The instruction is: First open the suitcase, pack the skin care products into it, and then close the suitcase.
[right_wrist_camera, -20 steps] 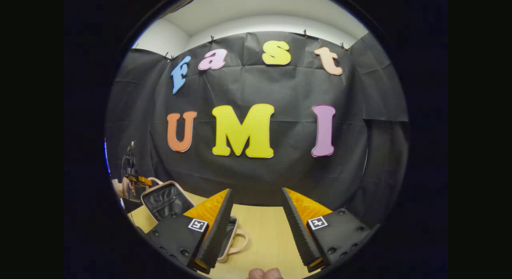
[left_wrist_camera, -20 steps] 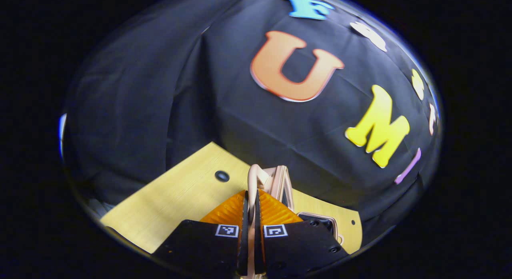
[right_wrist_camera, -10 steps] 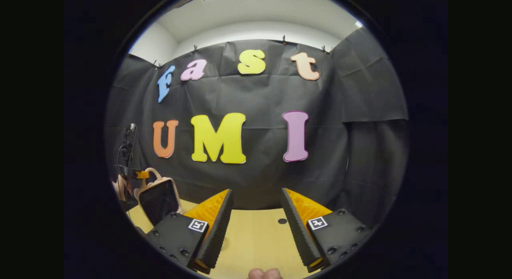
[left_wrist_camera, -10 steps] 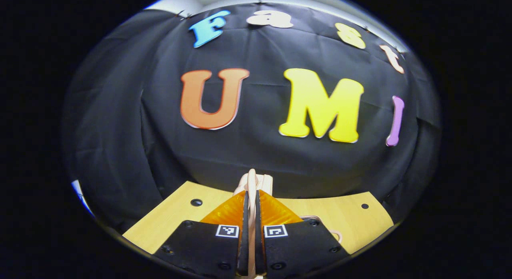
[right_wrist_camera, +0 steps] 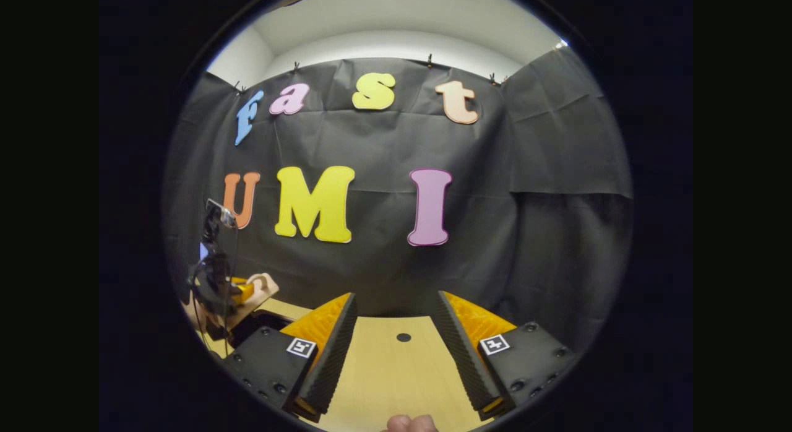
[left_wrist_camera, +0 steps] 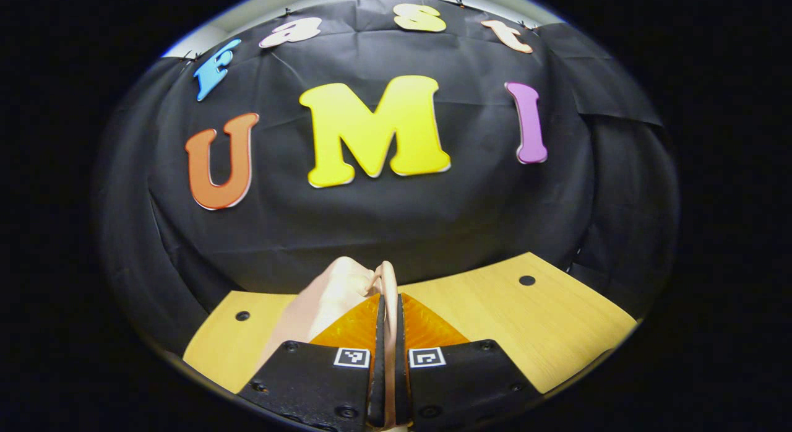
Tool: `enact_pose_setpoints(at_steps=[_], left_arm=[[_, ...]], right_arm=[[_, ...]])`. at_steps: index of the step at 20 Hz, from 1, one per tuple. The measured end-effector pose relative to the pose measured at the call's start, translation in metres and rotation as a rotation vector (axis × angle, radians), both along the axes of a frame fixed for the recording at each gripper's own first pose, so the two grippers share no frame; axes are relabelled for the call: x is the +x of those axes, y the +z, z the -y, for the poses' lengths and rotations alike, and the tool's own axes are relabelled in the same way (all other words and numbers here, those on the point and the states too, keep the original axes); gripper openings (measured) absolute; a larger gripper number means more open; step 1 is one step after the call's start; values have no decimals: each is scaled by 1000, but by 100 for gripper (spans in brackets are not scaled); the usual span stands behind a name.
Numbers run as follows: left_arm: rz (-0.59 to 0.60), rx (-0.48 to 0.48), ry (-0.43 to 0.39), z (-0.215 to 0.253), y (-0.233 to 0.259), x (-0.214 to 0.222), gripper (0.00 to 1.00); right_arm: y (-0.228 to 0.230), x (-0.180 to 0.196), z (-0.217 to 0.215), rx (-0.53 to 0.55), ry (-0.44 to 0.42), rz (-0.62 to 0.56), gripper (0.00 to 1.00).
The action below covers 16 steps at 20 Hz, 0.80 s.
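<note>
My left gripper [left_wrist_camera: 389,299] is shut on the pale pink handle [left_wrist_camera: 388,277] of the suitcase lid [left_wrist_camera: 322,302], whose outer shell slopes away to the left of the fingers. In the right gripper view that same gripper [right_wrist_camera: 238,291] and the hand holding it sit at the far left, gripping the lid [right_wrist_camera: 263,288], which leans low over the suitcase's dark inside [right_wrist_camera: 260,320]. My right gripper [right_wrist_camera: 396,294] is open over the wooden table [right_wrist_camera: 396,370], with nothing between its fingers.
The light wooden table [left_wrist_camera: 538,324] runs back to the black cloth wall. Small dark holes mark the tabletop [left_wrist_camera: 527,280] [left_wrist_camera: 242,315] [right_wrist_camera: 403,337]. A fingertip of the holding hand [right_wrist_camera: 408,423] shows at the bottom edge.
The lid has swung from upright down towards the suitcase body, with my left gripper holding its handle and turning along. My right gripper has stayed open and turned a little to the right.
</note>
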State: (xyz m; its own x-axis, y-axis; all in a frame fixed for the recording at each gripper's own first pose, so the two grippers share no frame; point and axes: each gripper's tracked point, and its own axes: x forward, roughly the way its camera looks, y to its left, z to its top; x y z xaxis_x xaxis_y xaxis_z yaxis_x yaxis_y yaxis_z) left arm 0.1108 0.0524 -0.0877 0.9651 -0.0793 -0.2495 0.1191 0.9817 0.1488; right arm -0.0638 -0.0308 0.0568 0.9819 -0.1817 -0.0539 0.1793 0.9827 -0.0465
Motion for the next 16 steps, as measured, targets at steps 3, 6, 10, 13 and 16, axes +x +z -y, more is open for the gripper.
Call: enact_pose_setpoints(at_steps=[3,6,10,13,16], left_arm=[[-68,-3,-11,33,-46,5,9],[-119,16,-18,53,-82,12,9],[-188,53,-26,61,-117,15,10],[-187,126,-33,69,-129,14,10],[-220,121,-60,84,-142,8,17]], right_arm=[[-3,-4,16,-16,-24,-21,77],[-10,-9,35,-33,-54,-51,76],[-16,-11,52,-39,-85,-70,75],[-22,-7,58,-32,-86,-83,77],[-25,-2,61,-22,-83,-89,77]])
